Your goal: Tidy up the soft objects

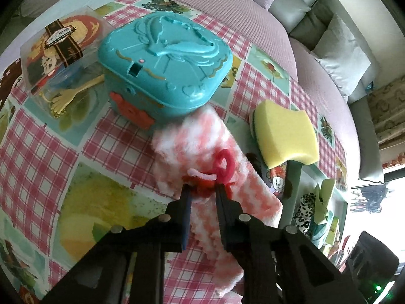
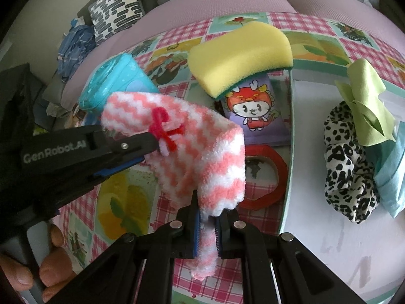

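A fuzzy pink-and-white sock [image 2: 202, 152] hangs above the patterned tablecloth, stretched between both grippers. A red pipe-cleaner bow [image 2: 162, 126] is tied on it. My left gripper [image 2: 155, 143] comes in from the left, and its tips pinch the sock at the bow. In the left wrist view the left gripper [image 1: 202, 190] has the bow [image 1: 224, 163] and the sock [image 1: 202, 136] between its fingers. My right gripper [image 2: 208, 217] is shut on the sock's lower end, which dangles out below the pads.
A yellow sponge [image 2: 240, 53] rests on a purple cartoon pack [image 2: 253, 111], with a red tape roll [image 2: 278, 174] beside it. A teal plastic case [image 1: 167, 58] and a clear box [image 1: 55, 53] stand behind. The white tray [image 2: 316, 228] holds a leopard-print scrunchie [image 2: 346, 167] and green cloth [image 2: 367, 106].
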Motion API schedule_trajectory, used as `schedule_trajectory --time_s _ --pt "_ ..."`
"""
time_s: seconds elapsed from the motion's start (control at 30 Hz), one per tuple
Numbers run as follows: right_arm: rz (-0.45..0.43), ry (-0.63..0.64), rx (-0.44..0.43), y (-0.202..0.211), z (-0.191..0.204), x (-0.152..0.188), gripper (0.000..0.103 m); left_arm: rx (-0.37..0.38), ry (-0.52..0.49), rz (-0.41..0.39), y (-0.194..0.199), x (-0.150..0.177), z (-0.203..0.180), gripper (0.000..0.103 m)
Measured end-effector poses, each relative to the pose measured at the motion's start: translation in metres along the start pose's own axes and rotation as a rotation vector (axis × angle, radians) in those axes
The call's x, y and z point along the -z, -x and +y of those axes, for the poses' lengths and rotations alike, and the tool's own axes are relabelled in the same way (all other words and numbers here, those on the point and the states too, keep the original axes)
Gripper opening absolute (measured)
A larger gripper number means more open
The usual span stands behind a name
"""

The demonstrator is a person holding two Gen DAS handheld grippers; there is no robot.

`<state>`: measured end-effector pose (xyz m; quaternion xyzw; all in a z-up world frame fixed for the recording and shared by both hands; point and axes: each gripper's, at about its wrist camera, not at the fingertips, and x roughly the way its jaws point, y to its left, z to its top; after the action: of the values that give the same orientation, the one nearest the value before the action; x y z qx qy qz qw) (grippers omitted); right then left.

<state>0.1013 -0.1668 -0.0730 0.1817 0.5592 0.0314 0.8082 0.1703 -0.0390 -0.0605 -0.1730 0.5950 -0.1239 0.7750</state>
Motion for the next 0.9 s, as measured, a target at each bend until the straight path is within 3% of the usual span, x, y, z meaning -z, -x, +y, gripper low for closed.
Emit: schedule_trajectory --time_s 0.5,0.77,0.9 --pt "-0.014 -0.008 -0.01 0.005 -0.004 0.001 0.01 0.056 -0.002 -0.037 0.021 0.001 0.009 0.014" --pt "-0.066 -0.031 -0.01 0.021 -0.011 -0.001 0.009 0.096 -0.002 -0.102 0.046 -0.001 0.011 0.014" --pt "-0.126 -0.026 -0.052 0.039 -0.01 -0.003 0.009 0.112 -0.003 -0.138 0.061 -0.001 0.013 0.014"
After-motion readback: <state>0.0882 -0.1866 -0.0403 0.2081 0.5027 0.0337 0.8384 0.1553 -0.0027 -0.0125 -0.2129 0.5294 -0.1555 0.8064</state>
